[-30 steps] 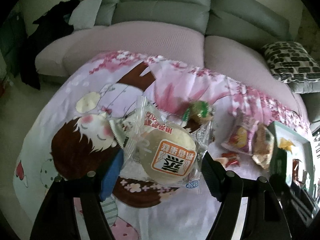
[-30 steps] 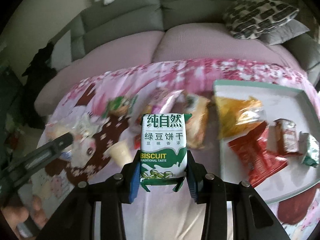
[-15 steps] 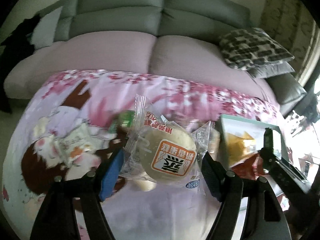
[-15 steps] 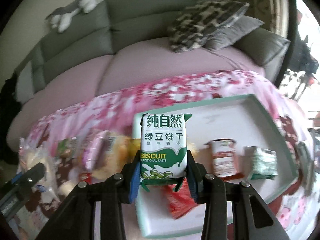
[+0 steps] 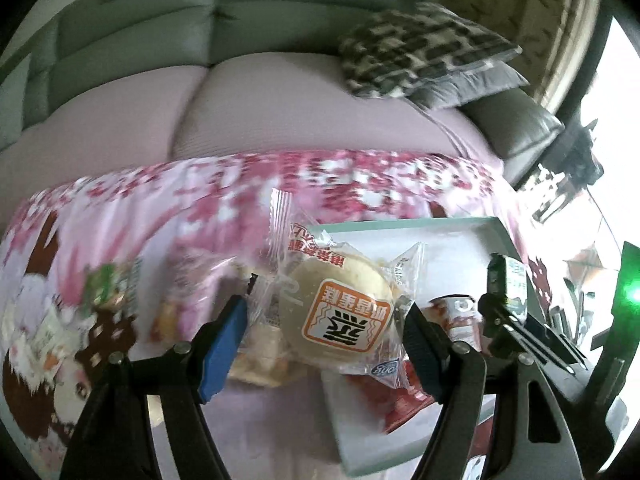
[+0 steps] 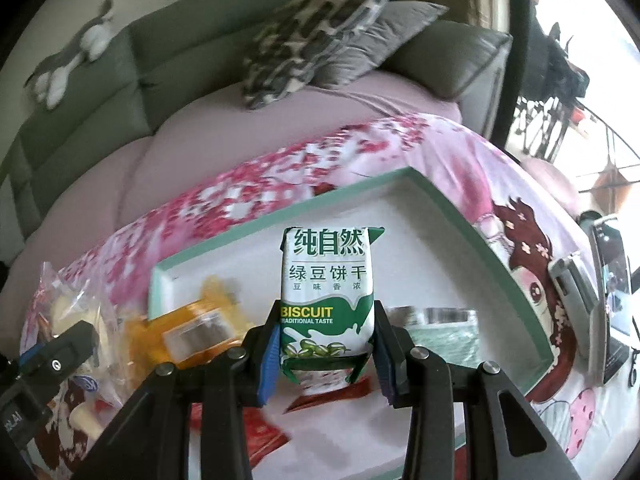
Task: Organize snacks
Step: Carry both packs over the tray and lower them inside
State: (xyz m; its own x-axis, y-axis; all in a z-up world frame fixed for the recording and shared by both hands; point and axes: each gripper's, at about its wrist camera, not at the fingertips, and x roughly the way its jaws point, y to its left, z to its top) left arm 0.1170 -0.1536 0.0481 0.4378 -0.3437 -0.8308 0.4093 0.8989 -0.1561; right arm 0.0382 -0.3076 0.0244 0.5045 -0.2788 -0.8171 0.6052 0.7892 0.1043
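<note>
Carrying two snacks toward tray, both hands at once.

- Sofa point(image 6: 168, 92) fills top of both views; pink flowery cloth point(image 5: 168, 208) on bench below it.
- Green-edged tray point(image 6: 472, 228) at middle right in right view, some snacks already inside.
- Left tongs point(image 5: 324, 340) pinching round cake in clear wrapper point(image 5: 340, 312), low centre, over tray's left edge.
- Right tongs point(image 6: 326, 344) pinching green biscuit pack point(image 6: 327, 280), upright, over tray middle.
- Next, I think: lower each onto bare white spot, spread tongs, let go. More snacks wait on cloth at left.
</note>
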